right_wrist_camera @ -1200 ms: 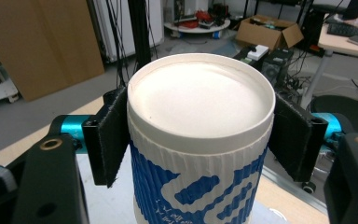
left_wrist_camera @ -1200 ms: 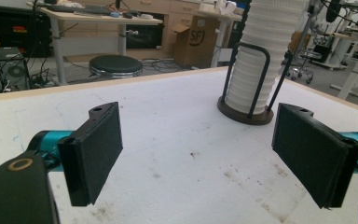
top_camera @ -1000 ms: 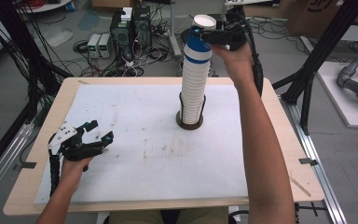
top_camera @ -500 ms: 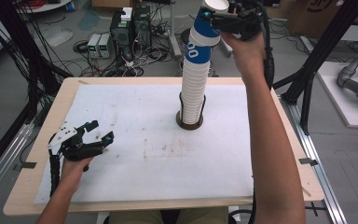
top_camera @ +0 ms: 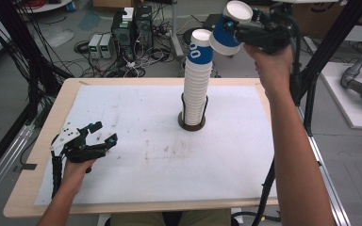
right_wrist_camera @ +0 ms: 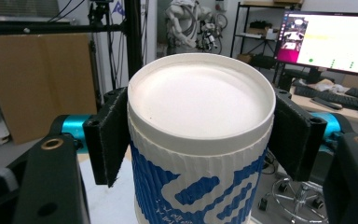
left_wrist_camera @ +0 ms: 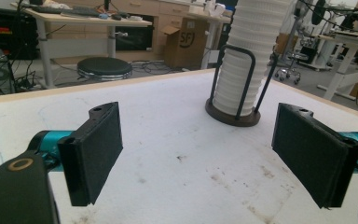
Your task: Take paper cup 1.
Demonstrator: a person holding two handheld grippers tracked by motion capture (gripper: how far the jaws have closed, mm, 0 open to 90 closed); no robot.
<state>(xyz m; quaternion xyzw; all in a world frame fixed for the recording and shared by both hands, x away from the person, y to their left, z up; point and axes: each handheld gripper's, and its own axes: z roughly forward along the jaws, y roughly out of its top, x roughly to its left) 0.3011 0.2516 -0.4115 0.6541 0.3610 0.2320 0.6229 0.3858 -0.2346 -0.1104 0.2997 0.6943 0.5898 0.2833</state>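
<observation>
Grey floor (top_camera: 23, 52); tangled cables (top_camera: 136, 66); desk with lit monitor (right_wrist_camera: 328, 42)

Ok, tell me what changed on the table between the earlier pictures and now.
The right gripper lifted the top blue-and-white ribbed paper cup off the tall stack of white paper cups and carried it up and to the right, tilting it clear. Its jaws stay clamped on the cup. The left gripper rests open, unmoved, and the dark wire cup holder stays put.

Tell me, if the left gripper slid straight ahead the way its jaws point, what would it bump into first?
Most likely the cup stack in its dark holder. The left gripper sits open over bare white table, and the stack stands ahead, slightly right of centre. Depth is hard to judge, so it might slip past on the left.
</observation>
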